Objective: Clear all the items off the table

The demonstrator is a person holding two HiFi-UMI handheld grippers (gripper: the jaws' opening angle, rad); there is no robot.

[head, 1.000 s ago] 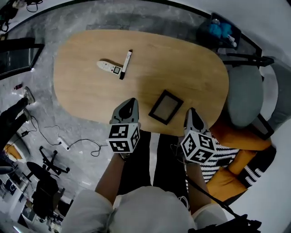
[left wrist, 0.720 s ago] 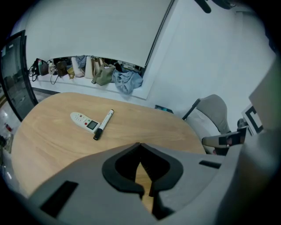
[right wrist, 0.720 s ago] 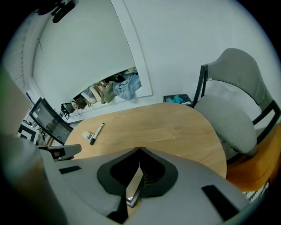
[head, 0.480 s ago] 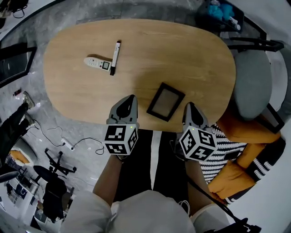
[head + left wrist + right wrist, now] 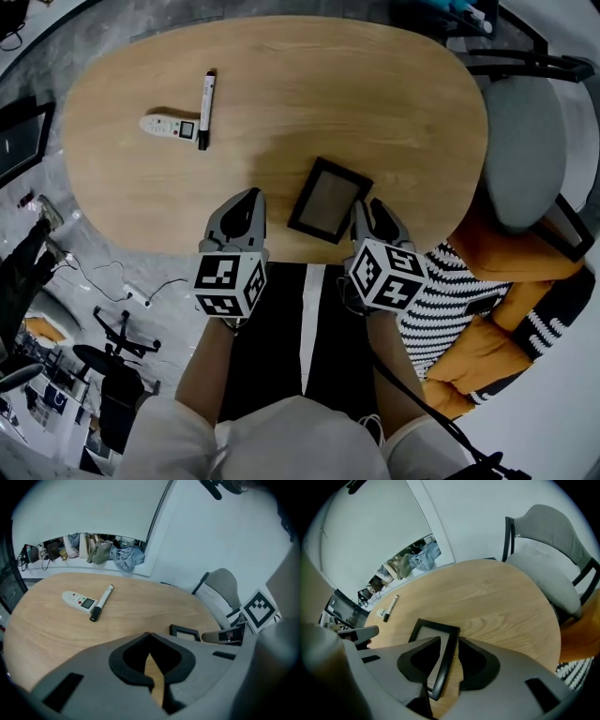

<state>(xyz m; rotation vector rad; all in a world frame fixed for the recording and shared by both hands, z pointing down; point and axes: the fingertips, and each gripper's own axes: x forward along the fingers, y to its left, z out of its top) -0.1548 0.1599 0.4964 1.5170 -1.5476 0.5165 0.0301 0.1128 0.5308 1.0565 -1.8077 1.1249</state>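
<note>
1 frame [image 5: 329,200] — right claw [image 5: 449,643] opening astride it.

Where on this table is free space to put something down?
The far right of the table, beside the grey chair, is bare, as is the middle between the marker and the picture frame. Crowded: the near edge around the frame.

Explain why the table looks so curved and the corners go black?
Head view: wide lens bows the table rim; lighting is soft, even. Left gripper view: black corners frame a round image; the marker stays sharp. Right gripper view: the chair curves.
</note>
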